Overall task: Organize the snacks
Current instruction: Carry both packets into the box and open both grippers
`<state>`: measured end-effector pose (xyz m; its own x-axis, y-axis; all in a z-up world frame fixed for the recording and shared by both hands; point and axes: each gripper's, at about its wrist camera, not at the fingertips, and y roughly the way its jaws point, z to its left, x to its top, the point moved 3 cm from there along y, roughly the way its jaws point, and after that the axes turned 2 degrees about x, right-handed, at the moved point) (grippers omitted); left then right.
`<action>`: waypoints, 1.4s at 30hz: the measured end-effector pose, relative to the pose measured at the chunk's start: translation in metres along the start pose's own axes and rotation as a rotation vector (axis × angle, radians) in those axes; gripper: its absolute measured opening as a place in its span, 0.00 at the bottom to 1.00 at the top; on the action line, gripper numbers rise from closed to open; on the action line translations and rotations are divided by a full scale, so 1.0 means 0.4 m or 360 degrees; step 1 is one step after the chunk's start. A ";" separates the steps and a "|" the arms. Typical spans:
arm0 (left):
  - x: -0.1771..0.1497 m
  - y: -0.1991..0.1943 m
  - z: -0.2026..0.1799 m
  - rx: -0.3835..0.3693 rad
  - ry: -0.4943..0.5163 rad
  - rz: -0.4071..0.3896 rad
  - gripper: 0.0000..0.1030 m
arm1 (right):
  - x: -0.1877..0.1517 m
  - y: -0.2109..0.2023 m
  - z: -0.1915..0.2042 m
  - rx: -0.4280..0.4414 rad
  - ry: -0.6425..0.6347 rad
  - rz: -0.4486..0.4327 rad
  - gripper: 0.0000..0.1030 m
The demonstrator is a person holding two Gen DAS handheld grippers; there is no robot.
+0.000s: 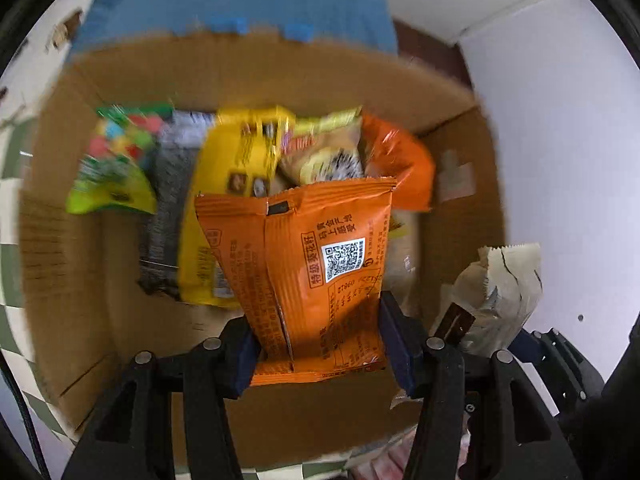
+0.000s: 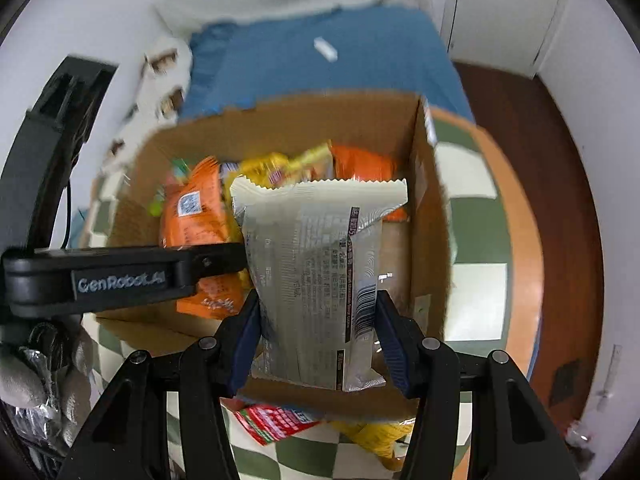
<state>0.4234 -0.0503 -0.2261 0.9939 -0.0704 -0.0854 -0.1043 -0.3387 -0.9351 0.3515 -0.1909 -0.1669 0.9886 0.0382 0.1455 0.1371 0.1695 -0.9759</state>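
Checkered tablecloth (image 2: 472, 184) — blue mat (image 2: 304, 60) beyond

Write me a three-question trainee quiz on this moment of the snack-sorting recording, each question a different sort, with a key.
1. Multiple choice: the left gripper is shut on which item? A) green candy bag B) orange sunflower-seed packet C) red packet
2. True or false: the right gripper holds nothing.
3. Short answer: what container lies below both grippers, and is it empty?

Key
1. B. Its pads press the packet's two sides.
2. False. It is shut on a pale grey snack packet.
3. A cardboard box; no, it already holds several snack bags, among them a yellow bag and a green candy bag.
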 end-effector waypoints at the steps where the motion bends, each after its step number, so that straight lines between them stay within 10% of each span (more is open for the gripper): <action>1: 0.004 0.023 0.004 -0.0008 -0.0012 0.0036 0.50 | 0.009 0.025 -0.005 -0.0007 -0.0002 0.0049 0.55; 8: 0.010 0.110 0.040 -0.0098 -0.0139 0.0219 0.53 | 0.023 0.112 -0.028 0.0014 0.0053 0.0230 0.57; 12: 0.015 0.112 0.064 -0.0106 -0.0163 0.0206 0.92 | 0.020 0.118 -0.020 -0.0021 0.0053 0.0289 0.93; 20: 0.010 0.051 0.085 0.0000 -0.0096 0.0105 0.92 | 0.013 0.102 -0.010 -0.0029 0.0075 0.0252 0.93; 42: -0.222 -0.238 0.086 0.0398 0.0103 -0.0670 0.92 | -0.110 -0.161 0.032 -0.0114 0.0009 -0.0263 0.93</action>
<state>0.3462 0.0203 -0.1414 0.9426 -0.0368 0.3318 0.3258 -0.1153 -0.9384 0.2982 -0.1910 -0.1082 0.9526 0.0103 0.3042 0.3016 0.1025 -0.9479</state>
